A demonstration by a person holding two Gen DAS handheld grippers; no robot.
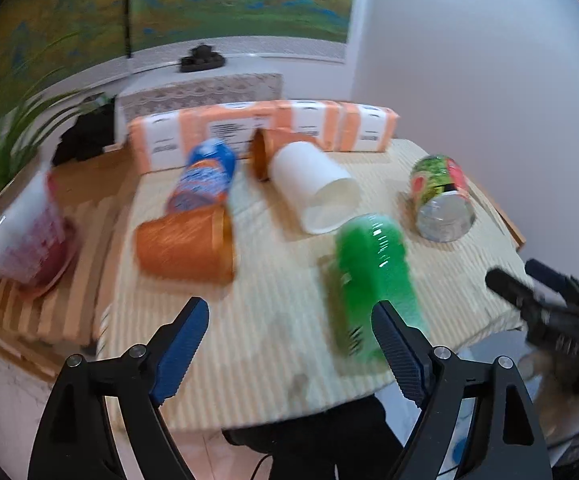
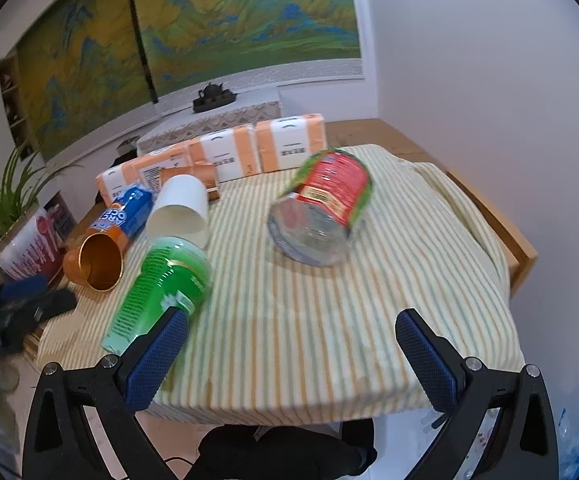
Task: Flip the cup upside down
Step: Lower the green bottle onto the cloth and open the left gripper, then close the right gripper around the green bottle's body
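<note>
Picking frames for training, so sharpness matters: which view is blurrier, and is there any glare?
Left wrist view: heavy motion smear on the orange cup and green bottle. Right wrist view: much sharper, with only slight blur; soft highlights on the can end and the bottle. Both bend straight lines, fisheye style.

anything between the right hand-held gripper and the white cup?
Yes. In the right wrist view the green bottle lies between the right hand-held gripper and the white cup.
</note>
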